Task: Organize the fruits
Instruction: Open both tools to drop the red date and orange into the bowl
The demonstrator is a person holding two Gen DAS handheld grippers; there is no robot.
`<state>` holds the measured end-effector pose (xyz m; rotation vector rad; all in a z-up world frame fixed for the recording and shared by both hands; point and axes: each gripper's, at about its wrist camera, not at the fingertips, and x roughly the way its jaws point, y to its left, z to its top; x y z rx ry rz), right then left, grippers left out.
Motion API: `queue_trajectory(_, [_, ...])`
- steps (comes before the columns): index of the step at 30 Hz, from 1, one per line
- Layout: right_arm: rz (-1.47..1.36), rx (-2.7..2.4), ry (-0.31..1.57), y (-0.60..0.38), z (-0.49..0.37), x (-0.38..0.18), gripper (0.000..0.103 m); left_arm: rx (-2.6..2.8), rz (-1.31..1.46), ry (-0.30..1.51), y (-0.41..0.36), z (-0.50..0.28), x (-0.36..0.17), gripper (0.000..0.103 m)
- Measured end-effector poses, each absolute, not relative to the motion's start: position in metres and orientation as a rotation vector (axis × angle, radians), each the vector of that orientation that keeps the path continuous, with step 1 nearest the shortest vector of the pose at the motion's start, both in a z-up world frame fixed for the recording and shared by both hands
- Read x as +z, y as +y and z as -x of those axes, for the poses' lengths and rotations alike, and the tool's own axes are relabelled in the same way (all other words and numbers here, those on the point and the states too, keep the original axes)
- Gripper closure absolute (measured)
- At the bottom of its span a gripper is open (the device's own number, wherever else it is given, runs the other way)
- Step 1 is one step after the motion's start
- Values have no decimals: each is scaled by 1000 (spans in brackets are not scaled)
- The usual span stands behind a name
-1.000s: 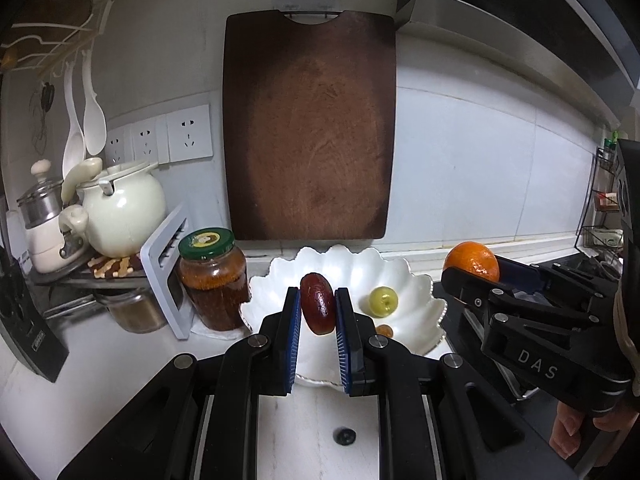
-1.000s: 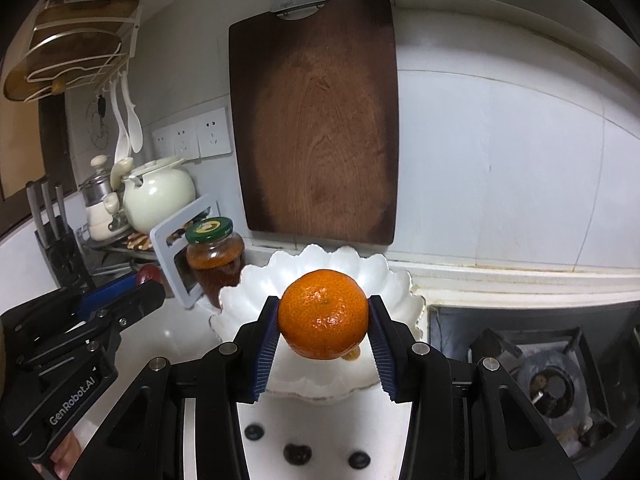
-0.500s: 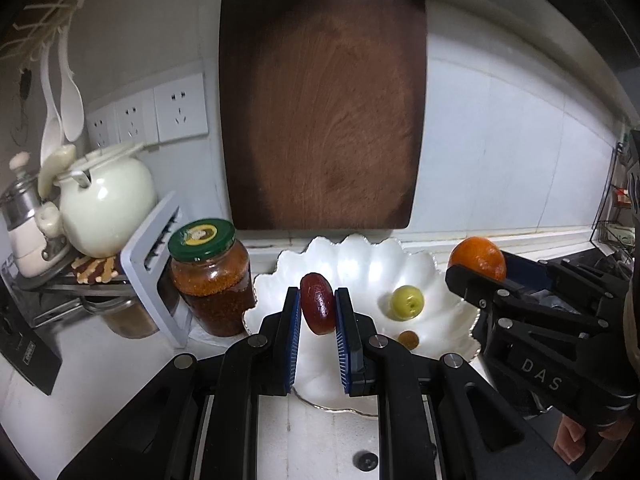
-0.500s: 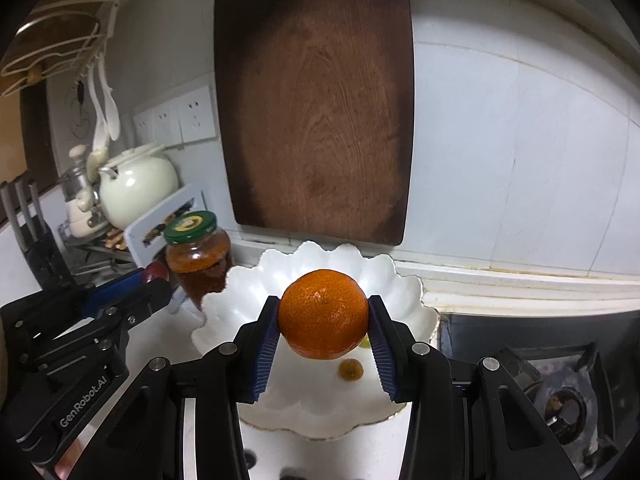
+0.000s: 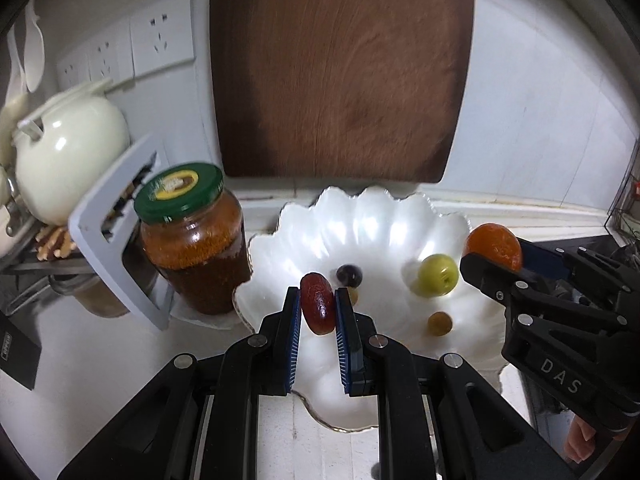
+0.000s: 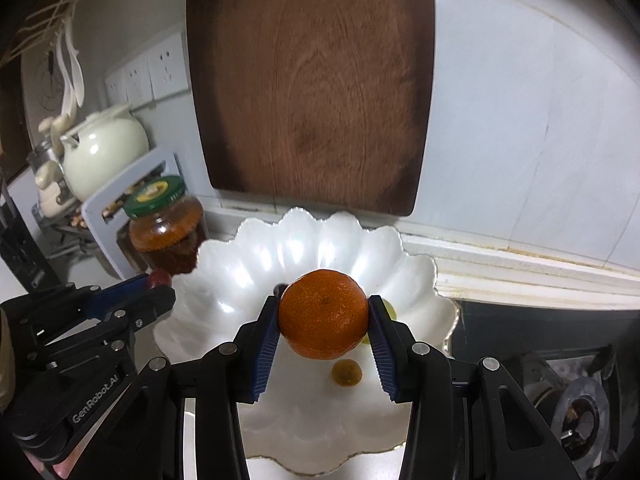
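My left gripper is shut on a dark red oblong fruit and holds it over the near left part of a white scalloped bowl. My right gripper is shut on an orange and holds it above the same bowl. In the bowl lie a green fruit, a dark round fruit and a small brown fruit. The right gripper with the orange shows at the bowl's right rim in the left wrist view.
A green-lidded jar stands just left of the bowl, beside a grey rack and a white teapot. A wooden cutting board leans on the wall behind. A gas stove lies to the right.
Both grippers have moved forward and lower toward the bowl, each still holding its fruit. The bowl and its fruits look larger and closer.
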<state>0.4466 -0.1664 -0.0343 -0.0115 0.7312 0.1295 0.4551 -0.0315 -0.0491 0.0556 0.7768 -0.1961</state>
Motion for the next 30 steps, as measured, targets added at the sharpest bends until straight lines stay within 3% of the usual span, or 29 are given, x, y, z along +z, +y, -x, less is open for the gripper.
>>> queue_trajectory(22, [-4, 147, 901, -164, -478, -85, 58, -218, -66, 937, -35, -484, -97, 84])
queue_trajectory(26, [-5, 137, 906, -166, -479, -86, 57, -216, -57, 942, -34, -485, -96, 67])
queue_trajectory(30, [-26, 120, 894, -172, -477, -84, 51, -208, -55, 930, -33, -483, -91, 59])
